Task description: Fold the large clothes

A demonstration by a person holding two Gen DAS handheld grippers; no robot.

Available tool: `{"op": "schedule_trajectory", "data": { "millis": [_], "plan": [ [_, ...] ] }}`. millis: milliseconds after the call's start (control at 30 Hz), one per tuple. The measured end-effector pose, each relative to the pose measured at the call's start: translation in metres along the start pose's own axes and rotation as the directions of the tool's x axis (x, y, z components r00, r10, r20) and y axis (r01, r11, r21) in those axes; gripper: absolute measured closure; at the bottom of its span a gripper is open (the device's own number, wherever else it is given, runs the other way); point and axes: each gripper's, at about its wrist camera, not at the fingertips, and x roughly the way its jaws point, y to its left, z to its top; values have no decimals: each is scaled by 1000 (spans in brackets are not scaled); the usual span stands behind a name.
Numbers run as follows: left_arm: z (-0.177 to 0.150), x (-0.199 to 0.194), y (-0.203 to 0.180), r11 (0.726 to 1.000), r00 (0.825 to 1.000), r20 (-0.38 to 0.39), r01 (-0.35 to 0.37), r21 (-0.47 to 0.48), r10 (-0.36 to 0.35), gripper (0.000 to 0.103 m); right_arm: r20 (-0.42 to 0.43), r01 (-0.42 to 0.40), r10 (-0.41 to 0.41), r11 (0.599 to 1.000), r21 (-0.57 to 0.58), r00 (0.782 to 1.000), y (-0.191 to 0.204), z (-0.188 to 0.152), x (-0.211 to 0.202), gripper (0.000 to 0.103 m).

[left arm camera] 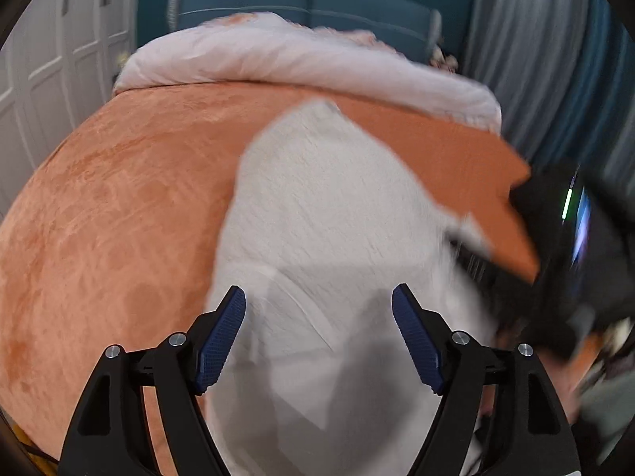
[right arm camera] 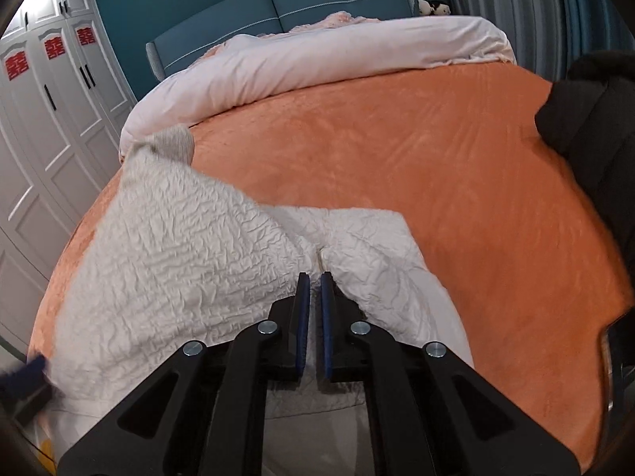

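Note:
A cream crinkled garment (right arm camera: 178, 246) lies on the orange bedspread (right arm camera: 436, 158), one sleeve end reaching toward the duvet. My right gripper (right arm camera: 315, 275) is shut on a pinched fold of it near the garment's right part, with fabric showing between the blue pads. In the left wrist view the same garment (left arm camera: 317, 198) spreads below my left gripper (left arm camera: 319, 293), which hangs open above the cloth with nothing clamped. A blurred blue pad of the left gripper (right arm camera: 27, 369) shows at the garment's lower left edge.
A pale pink duvet (right arm camera: 317, 51) is rolled back toward the blue headboard (right arm camera: 317, 4). White wardrobe doors (right arm camera: 47, 119) stand to the left, curtains to the right. A black shape (right arm camera: 595, 119) sits at the bed's right edge. A dark blurred device (left arm camera: 575, 238) is right of the garment.

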Motion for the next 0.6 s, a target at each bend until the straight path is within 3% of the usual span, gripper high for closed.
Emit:
{"op": "schedule_trajectory", "data": {
  "millis": [100,233,333,600],
  "plan": [
    [35,5,2,1000,999,44,-3,-20,4,30,-5,-31,31,999,40,1000,-8,-3,5,101],
    [65,56,1,999,999,-36,-8,-32,7,30,2,-10,10,1000,18,1000,-2,-7,7,101],
    [57,100,3,997,992,-113,-52,-49,46,27,8,-19,18,1000,24,1000,-3,-11,12,101],
    [29,124,6,992,992,-9,-124,-22,124,15,45,-29,28,999,17,999,-2,-20,23,102]
  ]
}}
